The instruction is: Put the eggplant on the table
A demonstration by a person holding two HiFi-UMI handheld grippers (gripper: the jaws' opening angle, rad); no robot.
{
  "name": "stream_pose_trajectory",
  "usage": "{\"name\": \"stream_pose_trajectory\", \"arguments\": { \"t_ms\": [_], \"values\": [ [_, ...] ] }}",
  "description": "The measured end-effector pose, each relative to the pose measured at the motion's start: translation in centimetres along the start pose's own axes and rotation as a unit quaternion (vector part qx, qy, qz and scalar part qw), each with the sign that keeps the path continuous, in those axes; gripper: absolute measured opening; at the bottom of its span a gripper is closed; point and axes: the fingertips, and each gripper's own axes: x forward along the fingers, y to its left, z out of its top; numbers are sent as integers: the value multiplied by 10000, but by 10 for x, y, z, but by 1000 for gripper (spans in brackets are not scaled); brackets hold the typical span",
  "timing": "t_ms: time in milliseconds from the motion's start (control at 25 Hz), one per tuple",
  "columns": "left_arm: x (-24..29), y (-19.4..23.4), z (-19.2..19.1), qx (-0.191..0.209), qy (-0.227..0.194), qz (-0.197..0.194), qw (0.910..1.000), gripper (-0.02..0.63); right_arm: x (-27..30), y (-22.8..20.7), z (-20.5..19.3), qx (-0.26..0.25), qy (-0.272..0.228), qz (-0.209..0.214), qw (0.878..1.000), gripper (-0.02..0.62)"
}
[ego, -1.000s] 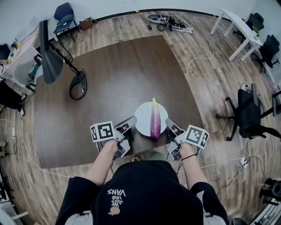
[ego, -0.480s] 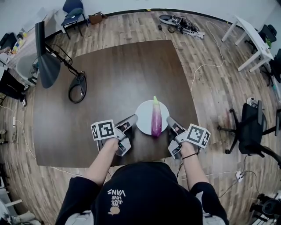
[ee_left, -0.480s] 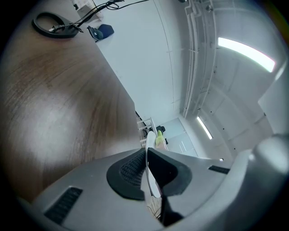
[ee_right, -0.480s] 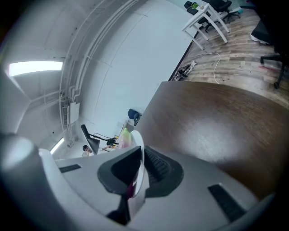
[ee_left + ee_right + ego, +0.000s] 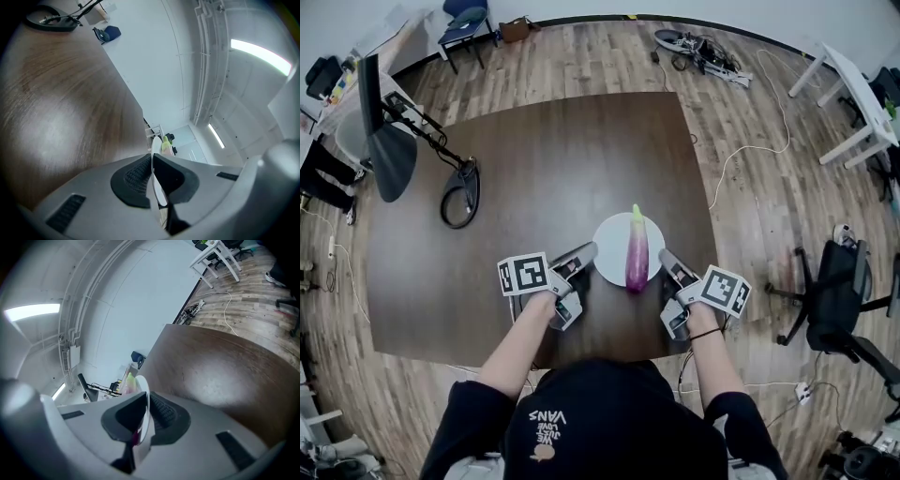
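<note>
A long purple eggplant (image 5: 636, 251) with a green stem lies across a white plate (image 5: 611, 246) held over the near side of the dark brown table (image 5: 544, 159). My left gripper (image 5: 589, 249) is shut on the plate's left rim. My right gripper (image 5: 664, 255) is shut on its right rim. In the left gripper view the plate's rim (image 5: 154, 187) stands edge-on between the pads of the left gripper (image 5: 152, 180), with the eggplant's green tip (image 5: 166, 144) beyond. The right gripper view shows the right gripper (image 5: 143, 416) clamped on the rim (image 5: 144, 399), beside the stem (image 5: 129, 379).
A black lamp (image 5: 389, 150) and a looped cable (image 5: 457, 192) sit at the table's left. An office chair (image 5: 834, 291) stands on the wooden floor to the right, a white table (image 5: 858, 94) at the far right, cables (image 5: 698, 47) at the back.
Both grippers have carried the plate with the eggplant forward, from the table's near edge to further in over the tabletop. Both grips are unchanged.
</note>
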Motion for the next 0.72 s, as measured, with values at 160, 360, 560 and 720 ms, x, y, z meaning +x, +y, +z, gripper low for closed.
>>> {"name": "stream_pose_trajectory", "arguments": {
  "t_ms": [160, 360, 560, 720],
  "values": [
    [20, 7, 9, -60, -8, 70, 10000, 25, 14, -8, 20, -24, 84, 23, 10000, 32],
    [46, 19, 23, -78, -22, 177, 9998, 25, 32, -22, 44, -92, 198, -55, 9997, 32],
    [69, 37, 37, -70, 0, 315, 9995, 25, 54, -39, 64, -228, 259, -143, 9993, 32],
    [81, 50, 48, -77, 13, 414, 9991, 25, 72, -49, 74, -263, 325, -175, 9990, 32]
  ]
}}
